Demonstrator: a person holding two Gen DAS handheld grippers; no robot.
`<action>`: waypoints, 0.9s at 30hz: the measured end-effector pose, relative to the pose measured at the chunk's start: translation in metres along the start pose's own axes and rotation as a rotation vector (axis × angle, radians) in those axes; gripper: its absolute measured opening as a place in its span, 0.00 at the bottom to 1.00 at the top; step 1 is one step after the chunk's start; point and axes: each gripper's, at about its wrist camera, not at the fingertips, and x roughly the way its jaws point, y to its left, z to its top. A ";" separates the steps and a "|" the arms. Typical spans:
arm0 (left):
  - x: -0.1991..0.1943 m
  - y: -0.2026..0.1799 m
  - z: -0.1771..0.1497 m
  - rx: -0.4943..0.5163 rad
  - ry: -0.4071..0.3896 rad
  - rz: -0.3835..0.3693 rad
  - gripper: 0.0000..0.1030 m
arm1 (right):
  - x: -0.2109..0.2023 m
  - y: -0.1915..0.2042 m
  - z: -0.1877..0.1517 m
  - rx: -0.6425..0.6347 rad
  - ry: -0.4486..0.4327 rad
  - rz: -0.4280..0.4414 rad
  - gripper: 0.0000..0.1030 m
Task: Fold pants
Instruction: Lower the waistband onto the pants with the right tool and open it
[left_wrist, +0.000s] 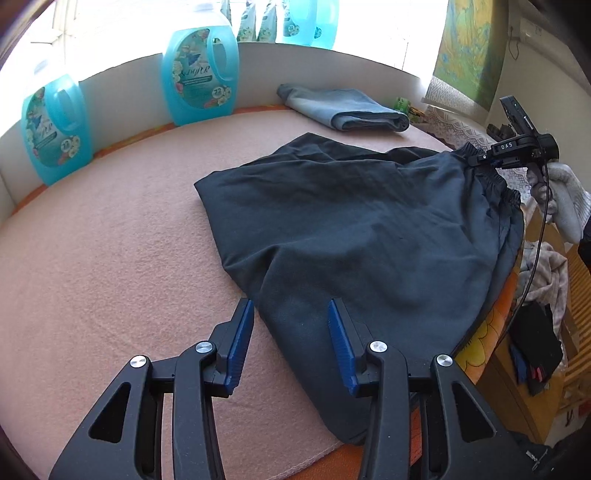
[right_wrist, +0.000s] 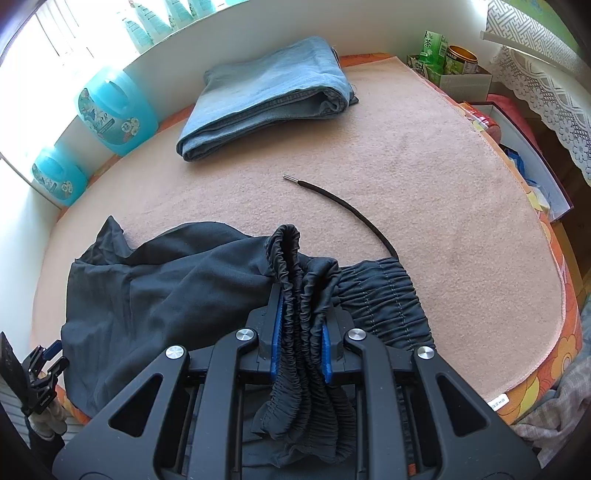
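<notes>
Dark grey pants (left_wrist: 351, 229) lie spread on the pink blanket (left_wrist: 110, 258). My left gripper (left_wrist: 291, 314) is open and empty, its fingers hovering over the leg end near the front edge. My right gripper (right_wrist: 301, 295) is shut on the bunched elastic waistband (right_wrist: 306, 332) and shows in the left wrist view (left_wrist: 484, 160) at the far right, lifting the waistband a little. The pants also show in the right wrist view (right_wrist: 155, 295). A black drawstring (right_wrist: 347, 210) with a metal tip trails from the waistband across the blanket. My left gripper shows at the lower left of the right wrist view (right_wrist: 46, 360).
Folded light blue jeans (left_wrist: 347, 109) lie at the back of the blanket. Two blue detergent bottles (left_wrist: 201, 77) stand along the white back wall. Tea boxes and a tin (right_wrist: 443, 62) sit at the far right corner. A pile of clothes (left_wrist: 535, 295) lies beyond the right edge.
</notes>
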 end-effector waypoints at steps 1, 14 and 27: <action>-0.001 -0.001 -0.002 0.001 -0.001 -0.001 0.40 | -0.003 0.001 -0.001 -0.007 -0.005 -0.021 0.27; 0.002 -0.003 -0.017 0.001 0.029 -0.033 0.43 | -0.031 -0.005 -0.057 0.079 -0.047 -0.077 0.46; -0.005 0.007 -0.030 -0.143 0.014 -0.088 0.44 | -0.027 0.008 -0.060 -0.001 -0.037 -0.182 0.19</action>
